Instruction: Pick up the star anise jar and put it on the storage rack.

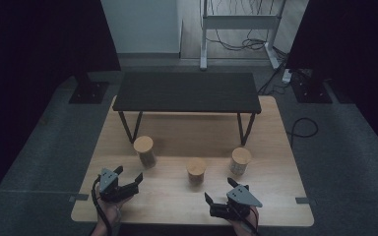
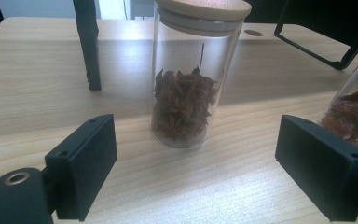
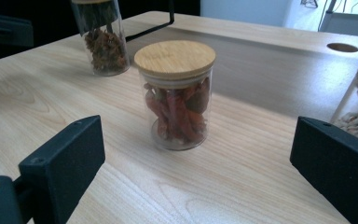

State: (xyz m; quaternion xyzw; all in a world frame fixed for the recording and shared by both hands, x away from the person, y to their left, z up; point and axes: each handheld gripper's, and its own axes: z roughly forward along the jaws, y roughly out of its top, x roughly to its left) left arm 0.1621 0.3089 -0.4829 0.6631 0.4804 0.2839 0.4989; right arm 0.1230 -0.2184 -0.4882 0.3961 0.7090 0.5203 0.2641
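Desk first: pale wooden desk (image 1: 275,147) carrying a low black metal-legged shelf (image 1: 187,92), three glass jars in a row before it. Left claw (image 1: 127,180) gapes, released, facing the tall wooden-lidded jar of star anise (image 2: 186,74); right claw (image 1: 221,200) spread too, nothing held, lined up on the shorter bamboo-lidded jar of red chillies (image 3: 178,95). Risk, I reckon: slick glass, high grab, jar tips into its neighbour.
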